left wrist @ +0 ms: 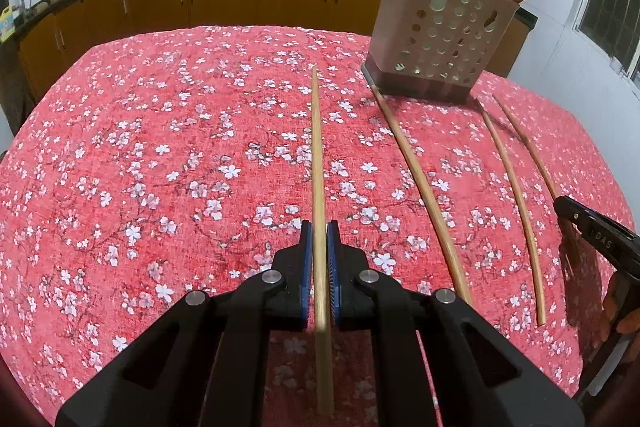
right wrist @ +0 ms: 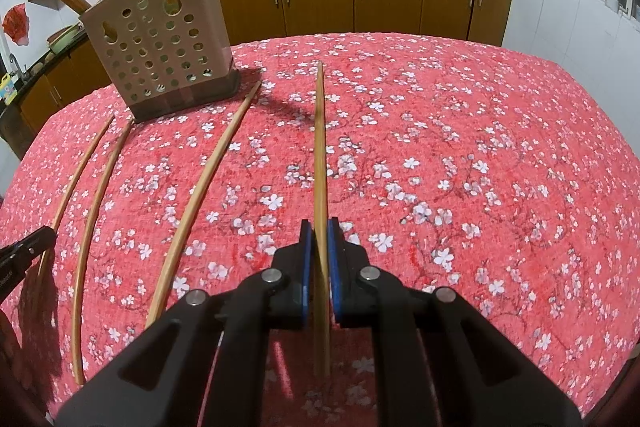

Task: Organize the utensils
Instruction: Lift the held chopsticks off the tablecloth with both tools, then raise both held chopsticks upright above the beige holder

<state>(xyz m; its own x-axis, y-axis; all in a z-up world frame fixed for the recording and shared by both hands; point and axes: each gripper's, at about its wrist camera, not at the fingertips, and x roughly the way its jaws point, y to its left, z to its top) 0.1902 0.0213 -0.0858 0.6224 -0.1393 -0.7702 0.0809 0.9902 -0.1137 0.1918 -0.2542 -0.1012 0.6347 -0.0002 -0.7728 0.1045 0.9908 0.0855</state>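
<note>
Both clamped tight, left gripper [left wrist: 319, 241] on one chopstick [left wrist: 317, 147], right gripper [right wrist: 319, 239] on another chopstick [right wrist: 319, 147], tips low over tablecloth [left wrist: 160, 147], holder [left wrist: 440, 39] near: thin sticks liable to pivot, slip, miss holder's mouth.

Matt wooden chopsticks [left wrist: 420, 187] lie on rough floral cloth [left wrist: 160, 147].
</note>
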